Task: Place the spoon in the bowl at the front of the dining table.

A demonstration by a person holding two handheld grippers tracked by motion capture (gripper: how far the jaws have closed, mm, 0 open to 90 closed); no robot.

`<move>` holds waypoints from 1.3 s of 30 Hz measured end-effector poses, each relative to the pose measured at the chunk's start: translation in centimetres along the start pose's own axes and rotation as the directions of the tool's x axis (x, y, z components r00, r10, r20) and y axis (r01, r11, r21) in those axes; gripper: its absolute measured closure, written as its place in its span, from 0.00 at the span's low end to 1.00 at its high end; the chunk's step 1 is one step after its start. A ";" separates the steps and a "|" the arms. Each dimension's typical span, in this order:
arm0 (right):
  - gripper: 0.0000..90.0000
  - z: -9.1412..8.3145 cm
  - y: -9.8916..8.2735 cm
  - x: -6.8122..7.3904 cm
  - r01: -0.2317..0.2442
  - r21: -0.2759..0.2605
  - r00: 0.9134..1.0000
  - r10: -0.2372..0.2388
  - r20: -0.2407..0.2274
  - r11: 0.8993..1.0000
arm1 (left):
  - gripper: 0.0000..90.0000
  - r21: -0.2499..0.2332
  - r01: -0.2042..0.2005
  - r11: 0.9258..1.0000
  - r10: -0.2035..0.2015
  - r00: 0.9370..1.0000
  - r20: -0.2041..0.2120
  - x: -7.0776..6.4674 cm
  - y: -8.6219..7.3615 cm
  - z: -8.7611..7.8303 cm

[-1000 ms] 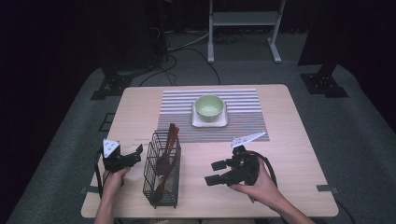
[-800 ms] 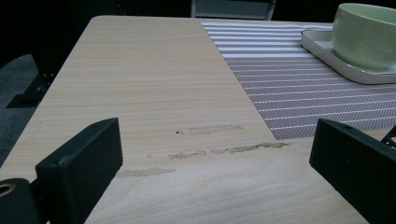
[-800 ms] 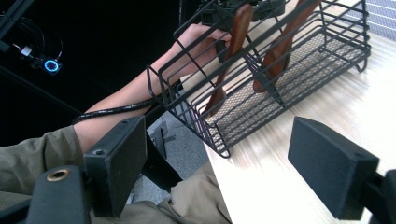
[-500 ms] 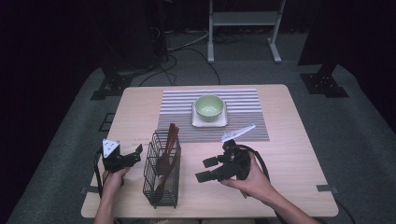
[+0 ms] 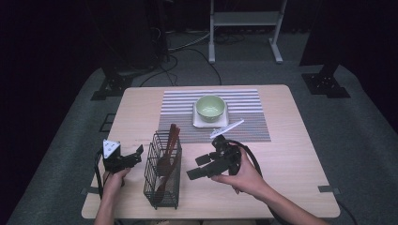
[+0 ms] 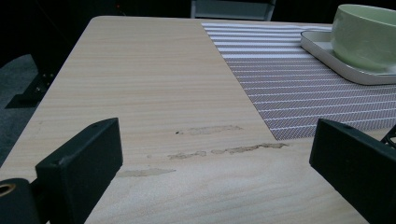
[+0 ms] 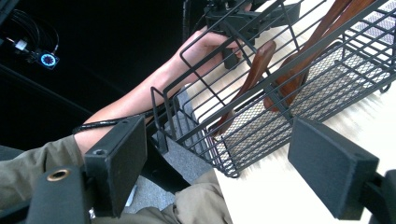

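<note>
bg: dark room | grey carpet floor (image 5: 356, 140) | white rack legs (image 5: 244, 28) | cables on floor (image 5: 187, 47)

One wire basket (image 5: 162, 176), perhaps three wooden utensils (image 5: 167, 154) inside, one bowl (image 5: 210, 107), one tray (image 5: 210, 123), one striped mat (image 5: 180, 119).

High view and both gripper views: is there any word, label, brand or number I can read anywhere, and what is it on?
None can be read. The wire basket, the green bowl, its white tray, the striped mat and both grippers, left and right, bear no legible print. The white strip beside the tray is too small to tell.
</note>
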State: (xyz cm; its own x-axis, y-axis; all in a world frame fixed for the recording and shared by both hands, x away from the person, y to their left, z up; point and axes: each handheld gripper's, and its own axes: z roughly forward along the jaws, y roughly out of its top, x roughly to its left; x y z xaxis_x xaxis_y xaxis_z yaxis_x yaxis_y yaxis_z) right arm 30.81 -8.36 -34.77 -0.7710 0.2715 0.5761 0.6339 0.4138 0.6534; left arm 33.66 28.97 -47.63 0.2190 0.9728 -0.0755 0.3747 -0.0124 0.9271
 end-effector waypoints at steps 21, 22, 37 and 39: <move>0.20 1.5 2.1 -0.6 -0.012 0.031 1.000 0.012 0.013 0.999 | 0.02 0.001 0.005 1.000 -0.005 1.000 -0.001 0.1 0.0 0.0; 0.20 1.6 2.2 -0.5 -0.012 0.031 1.000 0.012 0.013 0.999 | 0.02 0.001 0.005 1.000 -0.005 1.000 -0.001 0.1 0.0 0.0; 0.29 2.4 3.3 -0.4 -0.013 0.036 1.000 0.013 0.016 0.999 | 0.02 -0.001 0.005 1.000 -0.005 1.000 -0.002 0.1 0.0 -0.1; 0.29 2.5 3.4 -0.3 -0.016 0.042 1.000 0.015 0.019 0.999 | 0.02 -0.001 0.005 1.000 -0.005 1.000 -0.001 0.1 0.0 -0.1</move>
State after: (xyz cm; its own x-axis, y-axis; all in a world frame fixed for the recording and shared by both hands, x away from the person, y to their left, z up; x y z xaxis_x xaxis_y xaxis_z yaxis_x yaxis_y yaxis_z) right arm 33.04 -4.83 -33.95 -0.7624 0.2941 0.5765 0.6429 0.4459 0.6227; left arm 33.61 29.06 -47.63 0.2160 0.9731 -0.0796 0.3750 -0.0074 0.9270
